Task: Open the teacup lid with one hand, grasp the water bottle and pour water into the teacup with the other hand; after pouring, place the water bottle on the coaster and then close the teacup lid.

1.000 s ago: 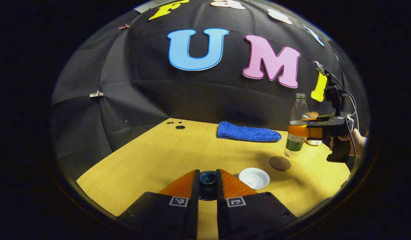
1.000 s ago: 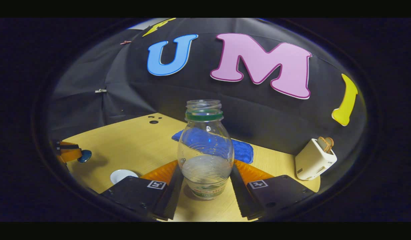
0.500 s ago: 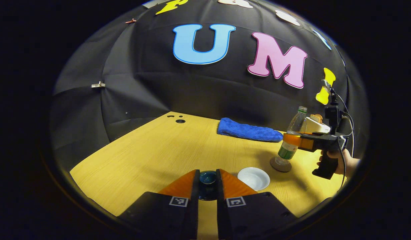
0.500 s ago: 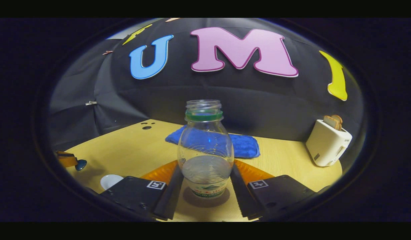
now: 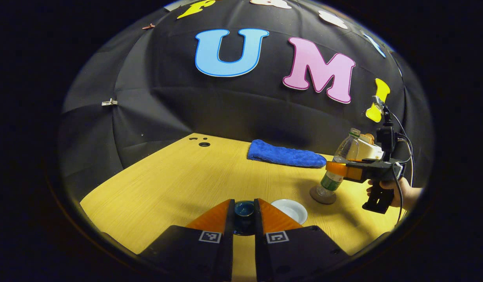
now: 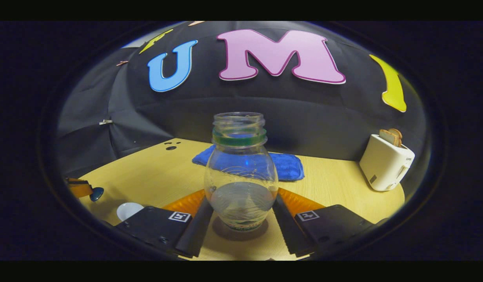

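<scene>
Left tool point(image 5: 244, 213): closed on the dark blue lid point(image 5: 244, 208), both orange fingers point(image 5: 218, 215) pressing its sides, held above the counter point(image 5: 175, 184). The white cup point(image 5: 289, 210) sits uncovered on the counter just right of that tool's tip. Right tool point(image 6: 241, 211): its fingers flank the bottle point(image 6: 241, 176) at the lower body, and in the right gripper view they stand close against its sides; contact cannot be confirmed. In the left gripper view, the bottle point(image 5: 338, 166) leans slightly, its base on the round brown coaster point(image 5: 323, 194), beyond the cup. The bottle is uncapped and partly filled. A hand point(image 5: 402, 192) grips the right tool's handle. A blue cloth point(image 5: 284, 156) lies at the counter's rear; a white toaster point(image 6: 386, 162) stands to the bottle's right.
</scene>
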Action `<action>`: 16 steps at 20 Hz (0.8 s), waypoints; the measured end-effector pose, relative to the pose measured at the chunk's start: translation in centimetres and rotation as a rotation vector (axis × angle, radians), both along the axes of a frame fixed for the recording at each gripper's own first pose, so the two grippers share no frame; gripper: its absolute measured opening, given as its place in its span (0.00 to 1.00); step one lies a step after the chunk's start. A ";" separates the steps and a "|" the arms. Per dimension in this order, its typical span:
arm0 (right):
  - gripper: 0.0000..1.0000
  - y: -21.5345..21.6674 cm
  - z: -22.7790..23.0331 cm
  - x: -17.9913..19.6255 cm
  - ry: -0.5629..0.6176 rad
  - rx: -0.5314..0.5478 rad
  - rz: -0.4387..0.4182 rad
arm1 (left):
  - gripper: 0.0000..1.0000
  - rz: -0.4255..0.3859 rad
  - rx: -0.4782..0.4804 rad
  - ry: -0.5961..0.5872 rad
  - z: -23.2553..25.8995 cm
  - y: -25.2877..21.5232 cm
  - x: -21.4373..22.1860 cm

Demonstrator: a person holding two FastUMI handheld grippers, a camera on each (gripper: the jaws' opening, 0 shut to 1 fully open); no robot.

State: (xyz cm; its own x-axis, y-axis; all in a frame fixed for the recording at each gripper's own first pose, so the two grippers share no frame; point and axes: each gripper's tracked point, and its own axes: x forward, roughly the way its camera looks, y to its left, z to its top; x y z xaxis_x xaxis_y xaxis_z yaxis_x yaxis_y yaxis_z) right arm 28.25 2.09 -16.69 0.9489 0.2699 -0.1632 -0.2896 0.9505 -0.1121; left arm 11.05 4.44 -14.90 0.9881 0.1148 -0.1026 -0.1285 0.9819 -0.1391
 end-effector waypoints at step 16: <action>0.98 -4.6 -3.4 -9.2 0.049 -0.101 -0.021 | 0.27 -0.065 0.072 -0.037 2.5 -3.7 1.8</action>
State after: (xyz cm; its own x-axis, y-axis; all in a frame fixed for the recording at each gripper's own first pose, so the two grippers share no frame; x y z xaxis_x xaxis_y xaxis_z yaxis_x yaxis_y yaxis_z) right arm 19.02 -2.48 -20.06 0.9444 0.2303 -0.2345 -0.2775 0.9410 -0.1936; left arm 12.83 0.76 -12.37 0.9967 0.0560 -0.0592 -0.0601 0.9956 -0.0713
